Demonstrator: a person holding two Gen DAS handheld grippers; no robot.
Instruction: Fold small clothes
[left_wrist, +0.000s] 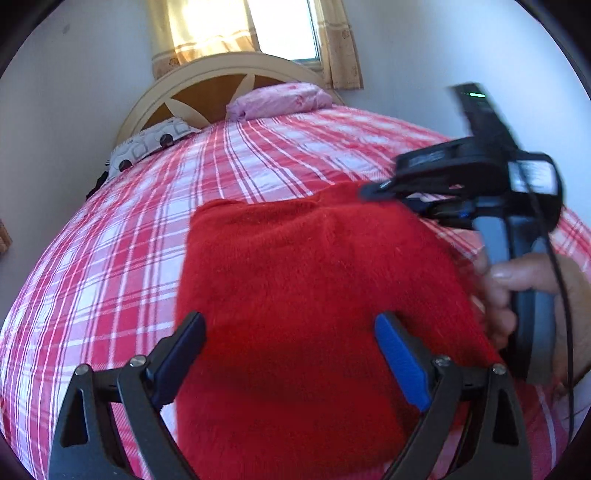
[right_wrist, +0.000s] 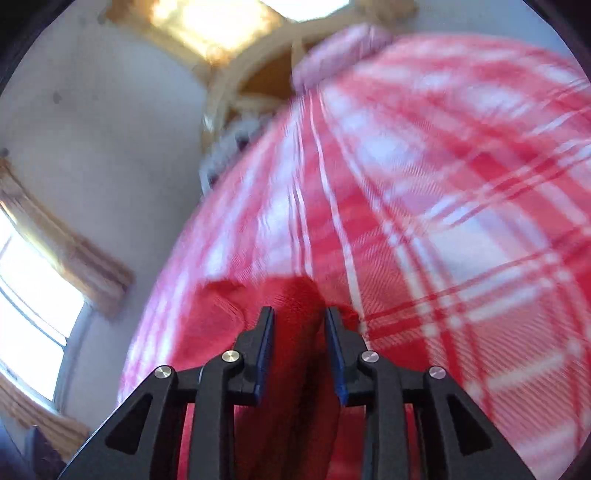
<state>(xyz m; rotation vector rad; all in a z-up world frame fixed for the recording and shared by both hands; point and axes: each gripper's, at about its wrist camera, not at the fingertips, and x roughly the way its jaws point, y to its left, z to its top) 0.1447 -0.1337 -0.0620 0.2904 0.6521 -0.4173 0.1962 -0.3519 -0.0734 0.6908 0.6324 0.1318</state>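
One red knitted garment (left_wrist: 306, 295) lies on the bed, spread over the red-and-white checked bedspread (left_wrist: 122, 266) near the foot end, its far edge folded into a rough straight line. Two hand-held grippers work over it. From the left wrist camera, the left gripper (left_wrist: 291, 332) hovers low above the near part of the garment with its two fingers spread wide, one dark pad and one blue pad (left_wrist: 400, 358) standing well apart with nothing pinched between them; whether the tips brush the wool I cannot tell. At the garment's far right corner comes the right gripper (left_wrist: 373, 192), blurred, gripped by one bare hand (left_wrist: 517, 295) around its grey handle, with one black cable trailing down beside it. From its own camera the right gripper (right_wrist: 300, 314) shows two fingers drawn in to a narrow gap, with a raised ridge of the red cloth (right_wrist: 295, 332) running between them; the picture is smeared, so whether the pads actually press the fabric I cannot tell. At the head of the bed I count two pillows: one pink pillow (left_wrist: 280, 98) on the right, one white pillow with dark circles (left_wrist: 155, 144) on the left. Behind them stands one curved cream headboard (left_wrist: 221, 70), and above it one window (left_wrist: 284, 26) with pale yellow curtains. The right wrist view catches a second window (right_wrist: 33, 291) on the side wall.
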